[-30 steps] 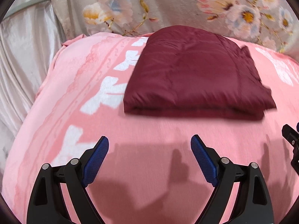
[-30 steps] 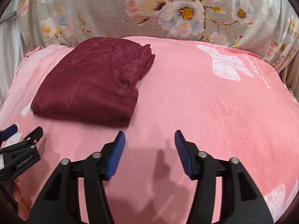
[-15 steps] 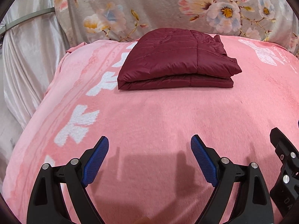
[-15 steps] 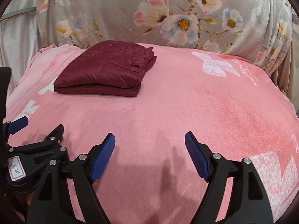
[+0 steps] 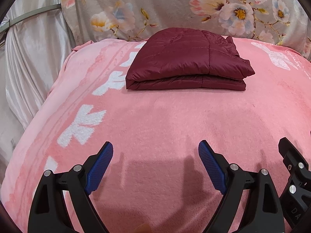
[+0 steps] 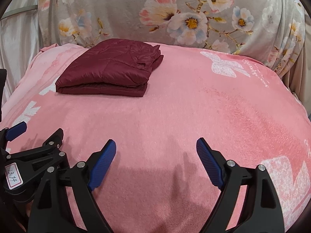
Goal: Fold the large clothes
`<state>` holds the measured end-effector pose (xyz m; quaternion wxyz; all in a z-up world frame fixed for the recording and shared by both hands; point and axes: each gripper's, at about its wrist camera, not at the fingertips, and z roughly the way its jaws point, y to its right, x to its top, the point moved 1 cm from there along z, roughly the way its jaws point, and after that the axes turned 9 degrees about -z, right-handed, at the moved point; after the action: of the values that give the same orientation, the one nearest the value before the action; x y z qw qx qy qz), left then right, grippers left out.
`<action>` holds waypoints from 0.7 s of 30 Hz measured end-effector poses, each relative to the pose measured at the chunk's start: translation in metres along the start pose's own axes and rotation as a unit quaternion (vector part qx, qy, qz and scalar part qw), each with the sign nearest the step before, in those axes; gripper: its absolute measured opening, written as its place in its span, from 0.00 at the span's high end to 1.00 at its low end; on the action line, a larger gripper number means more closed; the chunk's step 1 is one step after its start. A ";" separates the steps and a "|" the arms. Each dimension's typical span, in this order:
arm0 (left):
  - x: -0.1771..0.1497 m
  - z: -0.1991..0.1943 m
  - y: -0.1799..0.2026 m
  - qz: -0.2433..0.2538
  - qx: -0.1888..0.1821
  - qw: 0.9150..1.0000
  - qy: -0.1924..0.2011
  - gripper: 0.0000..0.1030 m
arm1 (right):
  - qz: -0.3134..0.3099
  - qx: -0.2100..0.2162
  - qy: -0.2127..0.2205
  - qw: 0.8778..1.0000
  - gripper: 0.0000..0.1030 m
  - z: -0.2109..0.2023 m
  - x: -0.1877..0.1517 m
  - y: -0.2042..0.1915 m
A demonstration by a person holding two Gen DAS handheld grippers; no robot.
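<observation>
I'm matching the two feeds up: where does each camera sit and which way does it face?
Left wrist: on the left gripper, aimed down-forward over the pink blanket; its open fingers show.
Right wrist: on the right gripper, facing likewise; its opening, empty fingers show.
Both share the folded maroon jacket and floral cover.

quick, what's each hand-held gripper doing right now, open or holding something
Left hand-held gripper: open, empty, short of the folded maroon jacket.
Right hand-held gripper: jaws opening, nothing between them.
</observation>
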<state>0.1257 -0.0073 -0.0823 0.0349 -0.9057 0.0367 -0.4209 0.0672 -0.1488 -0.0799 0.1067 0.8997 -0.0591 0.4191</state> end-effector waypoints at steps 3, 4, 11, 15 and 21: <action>0.000 0.000 0.000 0.000 -0.001 1.000 0.002 0.15 | -0.003 0.000 -0.003 1.000 0.20 0.001 0.000 -0.001; -0.001 0.000 0.000 0.000 -0.002 1.000 0.003 0.15 | -0.004 0.000 -0.003 1.000 0.20 0.001 0.000 -0.001; -0.002 -0.002 0.002 0.006 -0.004 1.000 0.010 0.15 | -0.009 -0.001 -0.002 1.000 0.20 0.002 0.000 -0.003; -0.002 -0.003 0.001 0.005 -0.004 1.000 0.014 0.15 | -0.011 -0.002 -0.001 1.000 0.20 0.002 0.000 -0.003; -0.001 -0.004 0.001 0.004 -0.004 1.000 0.017 0.15 | -0.012 -0.002 0.000 1.000 0.20 0.001 0.000 -0.003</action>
<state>0.1216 -0.0079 -0.0808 0.0323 -0.8985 0.0431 -0.4356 0.0682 -0.1464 -0.0807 0.1135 0.9002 -0.0488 0.4177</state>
